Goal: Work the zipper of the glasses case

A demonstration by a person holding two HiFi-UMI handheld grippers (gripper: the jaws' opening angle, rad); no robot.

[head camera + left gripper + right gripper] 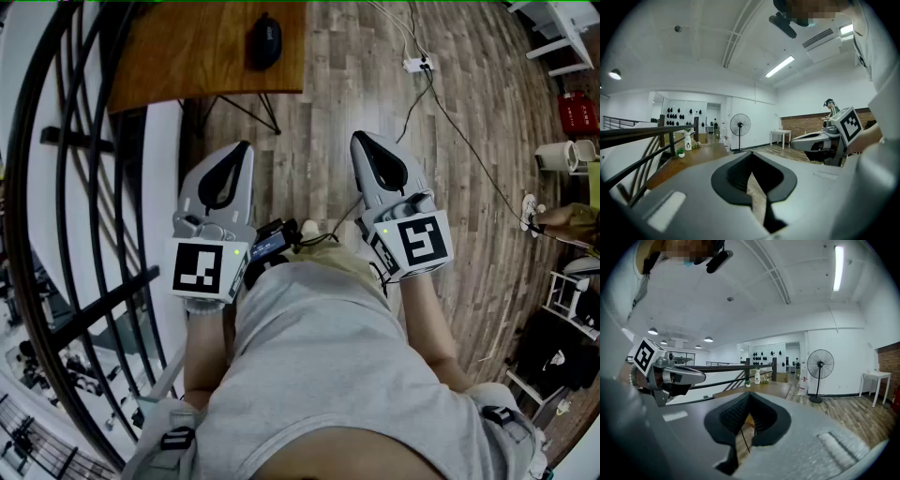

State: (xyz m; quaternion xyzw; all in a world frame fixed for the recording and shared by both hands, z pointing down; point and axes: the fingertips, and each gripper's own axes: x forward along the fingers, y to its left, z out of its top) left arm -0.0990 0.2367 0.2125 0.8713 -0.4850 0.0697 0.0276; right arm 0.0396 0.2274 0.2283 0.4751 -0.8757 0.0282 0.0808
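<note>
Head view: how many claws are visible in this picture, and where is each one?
2. The left claw is at the picture's left, towards the wooden table; the right claw is beside it, over the plank floor. Both are shut and empty.

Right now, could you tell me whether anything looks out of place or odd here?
Nothing looks spilled or damaged. The left gripper and right gripper are both shut and empty, held by the person's waist, while the dark oval object, probably the glasses case, lies untouched on the wooden table. A cable trails loose across the floor.
</note>
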